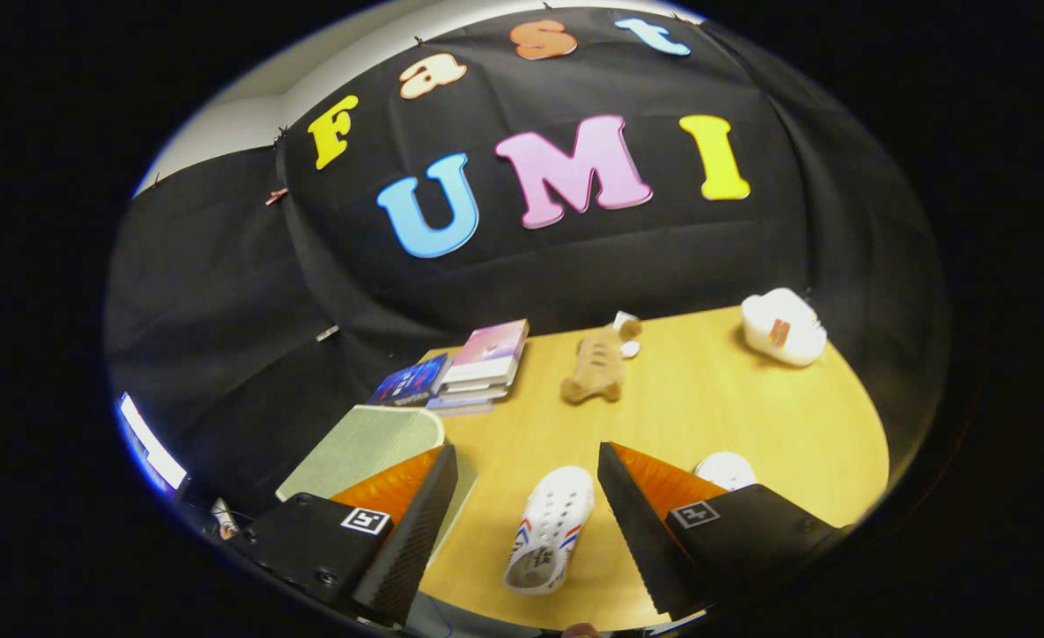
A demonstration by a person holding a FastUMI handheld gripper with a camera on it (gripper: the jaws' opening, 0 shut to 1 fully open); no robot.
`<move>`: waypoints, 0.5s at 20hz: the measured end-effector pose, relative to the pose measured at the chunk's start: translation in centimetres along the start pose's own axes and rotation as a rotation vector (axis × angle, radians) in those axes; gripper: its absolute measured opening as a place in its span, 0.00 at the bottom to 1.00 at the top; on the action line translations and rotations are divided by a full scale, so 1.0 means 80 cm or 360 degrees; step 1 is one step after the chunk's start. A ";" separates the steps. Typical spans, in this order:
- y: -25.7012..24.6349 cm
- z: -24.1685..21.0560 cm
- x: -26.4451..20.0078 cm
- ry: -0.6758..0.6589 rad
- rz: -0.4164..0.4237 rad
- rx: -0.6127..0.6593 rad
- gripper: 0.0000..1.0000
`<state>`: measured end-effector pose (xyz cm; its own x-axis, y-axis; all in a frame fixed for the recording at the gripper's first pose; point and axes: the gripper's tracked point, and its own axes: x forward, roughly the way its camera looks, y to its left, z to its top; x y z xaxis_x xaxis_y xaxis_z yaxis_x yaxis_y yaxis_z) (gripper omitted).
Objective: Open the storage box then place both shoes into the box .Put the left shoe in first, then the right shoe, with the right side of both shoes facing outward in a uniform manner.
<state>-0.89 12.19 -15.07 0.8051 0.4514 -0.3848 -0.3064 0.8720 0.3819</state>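
- Between the spread fingers of the claw [527, 496], untouched, lies a white shoe [547, 530] on the table [752, 416].
- Second shoe [724, 470] peeks out just behind the right finger.
- Green box [367, 443] sits by the left finger, lid down.
- Beyond: books [478, 363], a plush toy [597, 363], and a white item [783, 328] far right.
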 end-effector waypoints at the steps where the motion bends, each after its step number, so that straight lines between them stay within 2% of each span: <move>1: 0.009 -0.019 0.006 0.0079 0.0058 0.0057 0.98; 5: 0.057 -0.086 0.022 0.0336 0.0280 0.0254 0.98; 10: 0.117 -0.137 0.053 0.0560 0.0522 0.0427 0.98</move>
<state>-5.89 24.35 -22.31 0.4567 0.7675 -0.4499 -0.3353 0.6169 0.7121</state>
